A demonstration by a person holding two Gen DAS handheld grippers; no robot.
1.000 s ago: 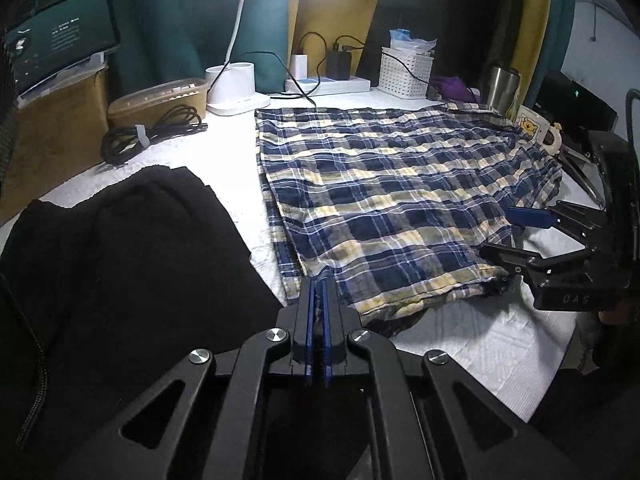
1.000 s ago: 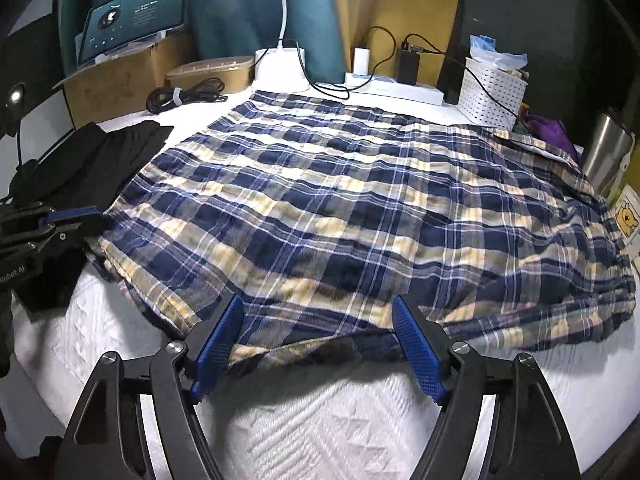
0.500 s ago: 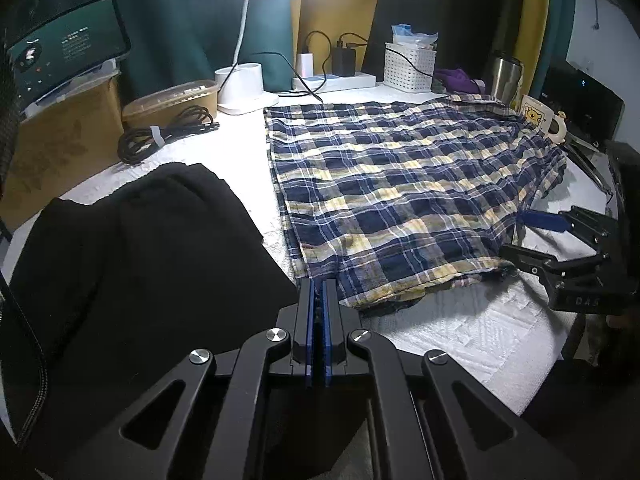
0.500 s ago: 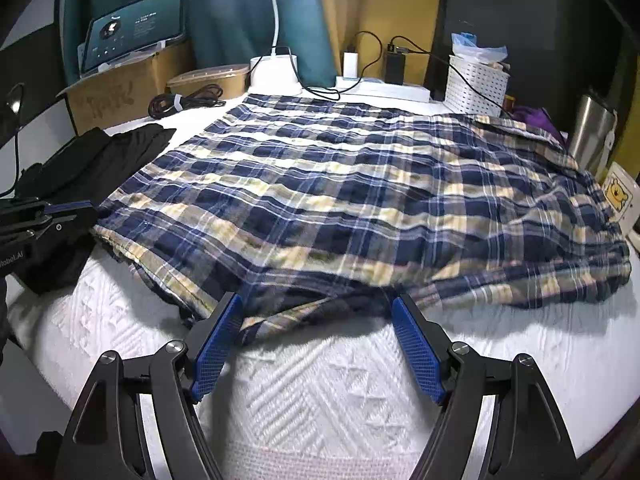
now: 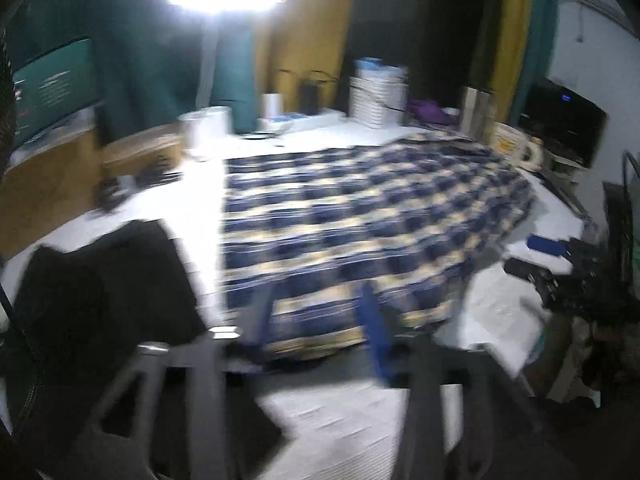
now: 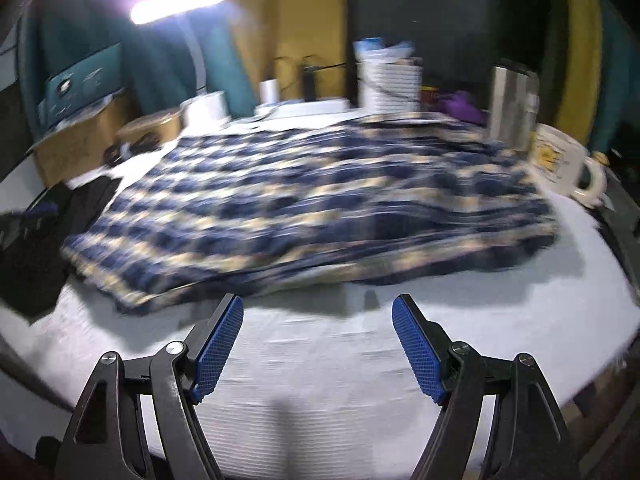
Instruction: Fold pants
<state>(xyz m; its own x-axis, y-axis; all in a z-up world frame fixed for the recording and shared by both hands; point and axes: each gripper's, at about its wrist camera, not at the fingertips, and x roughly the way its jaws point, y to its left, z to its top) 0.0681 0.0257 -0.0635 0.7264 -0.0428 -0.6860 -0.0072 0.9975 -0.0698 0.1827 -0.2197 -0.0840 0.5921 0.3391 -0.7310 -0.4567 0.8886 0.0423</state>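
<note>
The blue and cream plaid pants (image 5: 360, 216) lie spread flat on the white table cover; they also show in the right wrist view (image 6: 320, 196). My left gripper (image 5: 316, 320) is open, its blurred jaws apart at the near left hem. My right gripper (image 6: 318, 344) is open and empty, a short way back from the near edge of the pants over bare cover. The right gripper also shows at the right of the left wrist view (image 5: 536, 256). Both views are motion-blurred.
A black garment (image 5: 100, 288) lies left of the pants. Along the back stand a lamp base (image 6: 206, 108), a power strip, a white basket (image 6: 388, 84), a steel tumbler (image 6: 514, 104) and a mug (image 6: 560, 164). A cardboard box (image 6: 80, 140) sits at the back left.
My left gripper has opened from shut and let go of the hem. Both grippers have pulled back from the pants; the right one now stands clear of the cloth.
</note>
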